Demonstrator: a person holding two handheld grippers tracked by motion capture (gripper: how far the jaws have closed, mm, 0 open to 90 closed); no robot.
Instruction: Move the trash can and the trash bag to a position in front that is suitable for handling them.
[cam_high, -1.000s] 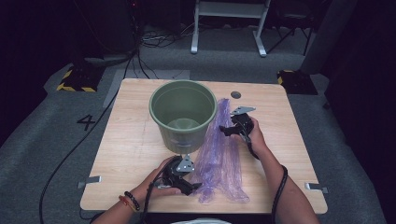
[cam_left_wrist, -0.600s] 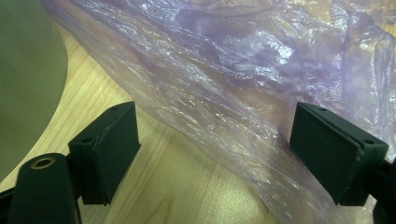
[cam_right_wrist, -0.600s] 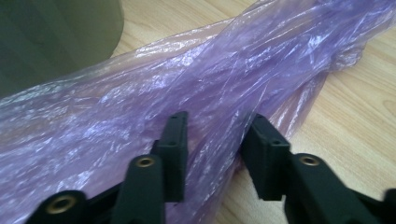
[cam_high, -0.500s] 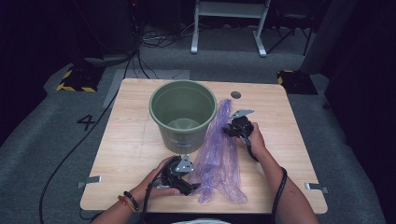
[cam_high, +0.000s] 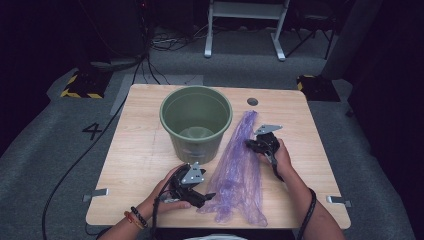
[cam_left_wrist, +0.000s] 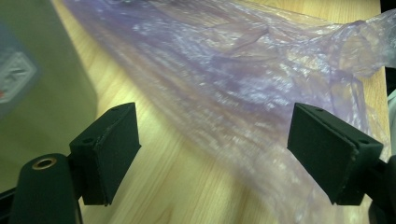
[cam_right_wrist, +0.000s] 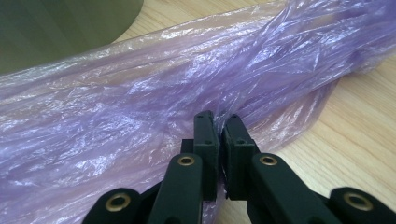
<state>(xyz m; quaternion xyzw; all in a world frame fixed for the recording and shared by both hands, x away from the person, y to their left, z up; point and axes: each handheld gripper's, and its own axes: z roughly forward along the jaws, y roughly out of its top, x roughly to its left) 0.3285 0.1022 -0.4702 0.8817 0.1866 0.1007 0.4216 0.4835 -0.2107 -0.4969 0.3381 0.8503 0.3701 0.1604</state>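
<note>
Lying stretched along the counter (cam_high: 140, 150) just right of the green bucket (cam_high: 196, 120), the purple plastic bag (cam_high: 239, 165) runs from the far middle toward the near edge, crumpled and translucent. The right tongs (cam_high: 251, 144) come in from the bag's right side about halfway along it; their jaws have just been closing and now pinch a fold of the film, seen close in the right gripper view, where the pads (cam_right_wrist: 205, 135) stand nearly together with plastic between them. The left tongs (cam_high: 209, 197) lie low at the bag's near end, pointing right, the hand curled round the body. In the left gripper view their jaws stand wide apart over the bag's edge, pressing on nothing, with the bucket's wall (cam_left_wrist: 42, 79) close at the left
</note>
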